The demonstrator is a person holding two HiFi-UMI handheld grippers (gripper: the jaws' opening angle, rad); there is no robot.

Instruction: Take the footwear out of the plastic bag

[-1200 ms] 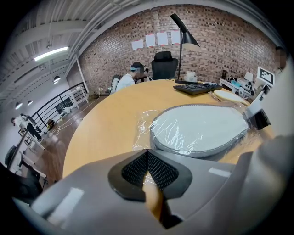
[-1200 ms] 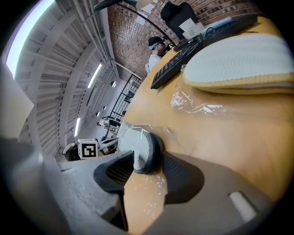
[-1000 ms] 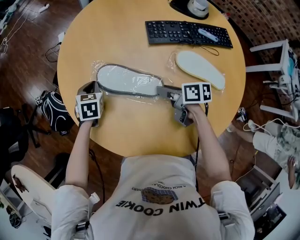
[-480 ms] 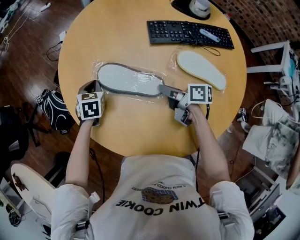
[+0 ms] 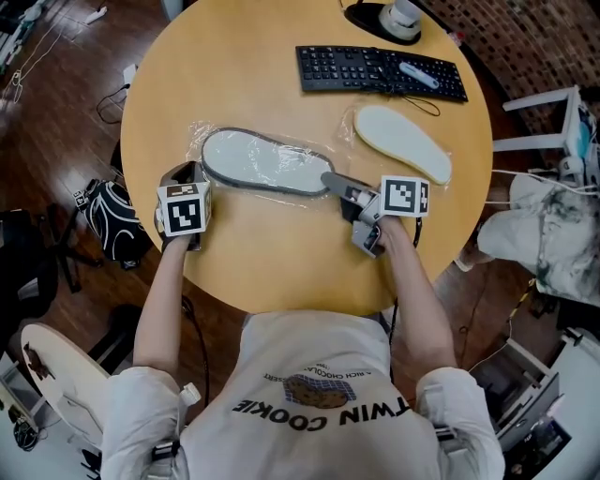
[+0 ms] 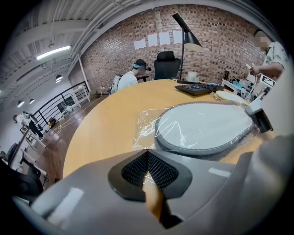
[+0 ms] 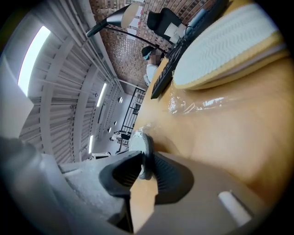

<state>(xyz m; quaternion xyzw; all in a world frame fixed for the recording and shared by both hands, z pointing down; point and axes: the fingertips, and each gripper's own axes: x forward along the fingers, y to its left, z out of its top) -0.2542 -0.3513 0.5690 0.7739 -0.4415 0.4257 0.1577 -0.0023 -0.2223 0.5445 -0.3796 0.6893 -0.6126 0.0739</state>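
- Two grippers sit at opposite ends of the plastic bag [image 5: 202, 132]; the left gripper [image 5: 185, 172] has its fingers closed, tips pinching the bag's crinkled edge.
- Right gripper [image 5: 329, 178]: the jaws have just been closing, and the fingers now clamp the grey rim of the slipper [image 5: 258, 161], which lies ahead of them inside the bag.
- Behind both sets of fingers, bare table [image 5: 281, 258] runs to its near edge.
- Beyond the right fingers lie a loose slipper [image 5: 403, 141] and a keyboard [image 5: 380, 67].

Round wooden table [image 5: 281, 267]; bears plastic bag [image 5: 198, 130] with grey-rimmed insole [image 5: 262, 161], loose insole [image 5: 403, 142], keyboard [image 5: 380, 70], lamp base [image 5: 382, 21].
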